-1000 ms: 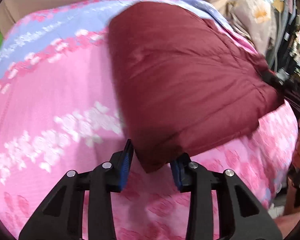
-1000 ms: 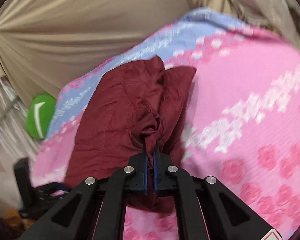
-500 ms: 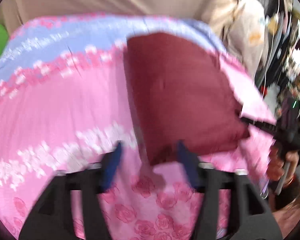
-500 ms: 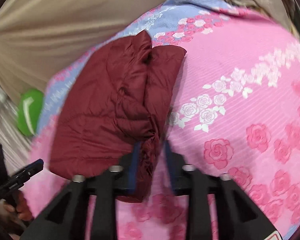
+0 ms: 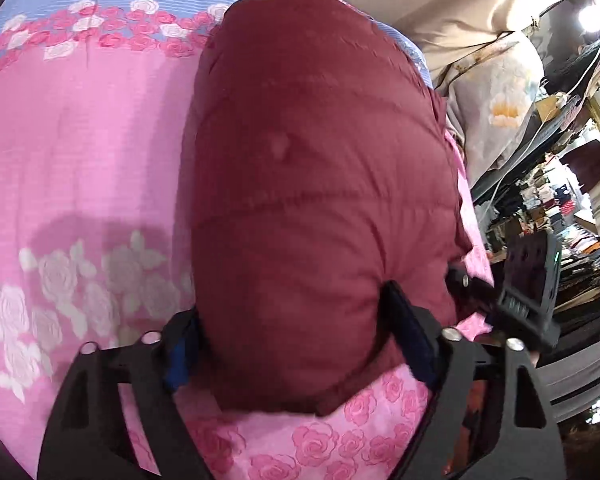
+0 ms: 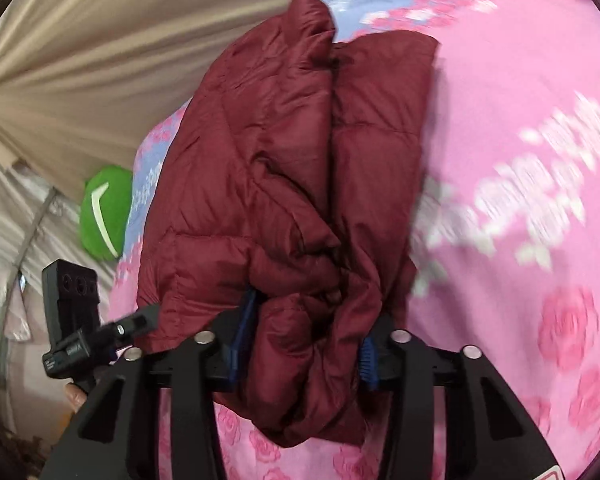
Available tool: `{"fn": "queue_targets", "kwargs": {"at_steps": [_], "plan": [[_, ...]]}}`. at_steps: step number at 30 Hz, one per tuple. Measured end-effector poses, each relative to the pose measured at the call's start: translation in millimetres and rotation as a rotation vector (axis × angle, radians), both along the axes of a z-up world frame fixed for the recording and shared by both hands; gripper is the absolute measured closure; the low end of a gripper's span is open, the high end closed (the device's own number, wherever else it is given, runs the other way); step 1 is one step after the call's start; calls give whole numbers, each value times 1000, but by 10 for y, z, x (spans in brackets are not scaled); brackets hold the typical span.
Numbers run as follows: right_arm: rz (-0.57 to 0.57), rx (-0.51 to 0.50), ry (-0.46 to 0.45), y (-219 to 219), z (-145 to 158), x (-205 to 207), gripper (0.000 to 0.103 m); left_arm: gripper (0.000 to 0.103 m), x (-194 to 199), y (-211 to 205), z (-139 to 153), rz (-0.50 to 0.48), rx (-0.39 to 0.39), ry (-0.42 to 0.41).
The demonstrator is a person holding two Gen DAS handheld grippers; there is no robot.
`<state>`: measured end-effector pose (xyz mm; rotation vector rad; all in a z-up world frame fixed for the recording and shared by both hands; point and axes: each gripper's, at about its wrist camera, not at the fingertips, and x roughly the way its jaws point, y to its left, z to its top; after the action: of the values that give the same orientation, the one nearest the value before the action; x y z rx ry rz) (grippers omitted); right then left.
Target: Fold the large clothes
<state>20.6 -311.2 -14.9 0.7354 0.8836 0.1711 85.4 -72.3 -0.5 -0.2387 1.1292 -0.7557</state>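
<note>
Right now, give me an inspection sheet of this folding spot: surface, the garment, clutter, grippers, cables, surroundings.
Surface: pink rose-print bedspread with a blue band at the far edge.
Job's things: maroon puffer jacket lies bundled on the bedspread.
Clutter: green cushion beside the bed.
Grippers: left gripper and right gripper both open, jaws straddling the jacket's near end.
Cables: white cable hanging among the shelves.
Surroundings: beige curtain; crowded shelves.

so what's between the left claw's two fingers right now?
The near end of the folded maroon puffer jacket fills the open left claw, over the pink floral bedspread; left wrist view.
</note>
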Motion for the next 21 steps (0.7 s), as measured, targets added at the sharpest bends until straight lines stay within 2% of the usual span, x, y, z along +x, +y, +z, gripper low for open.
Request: {"fn": "queue_targets", "kwargs": {"at_steps": [2, 5, 9, 10, 11, 13, 14, 15, 18, 19, 20, 21], "plan": [[28, -61, -4, 65, 72, 137, 63, 36, -110, 2, -15, 14, 16, -17], [55, -135, -18, 146, 137, 337, 61, 37, -160, 12, -29, 62, 24, -39], [18, -62, 11, 30, 102, 384, 48, 35, -65, 135, 31, 103, -47, 9], [12, -61, 6, -2, 106, 356, 41, 32, -31, 171, 76, 105, -59, 4], [13, -51, 4, -50, 79, 351, 40, 26, 0, 202, 102, 113, -66, -8], [26, 9, 12, -98, 2, 382, 35, 15, 76, 211, 147, 133, -69, -45], [36, 62, 12, -115, -55, 435, 35, 14, 133, 168, 155, 131, -59, -65], [39, 78, 3, -120, -70, 451, 37, 14, 192, 122, 141, 115, -54, -66], [58, 45, -23, -70, -3, 488, 68, 15, 307, -22, 104, 85, -28, -77], [55, -10, -53, -23, 107, 489, 80, 22, 309, -64, 140, 80, -2, -112], [52, -59, -92, 30, 229, 488, 84, 31, 326, -135, 219, 81, 29, -165], [46, -91, -124, 73, 326, 487, 86, 34, 345, -184, 295, 74, 43, -209]]}}
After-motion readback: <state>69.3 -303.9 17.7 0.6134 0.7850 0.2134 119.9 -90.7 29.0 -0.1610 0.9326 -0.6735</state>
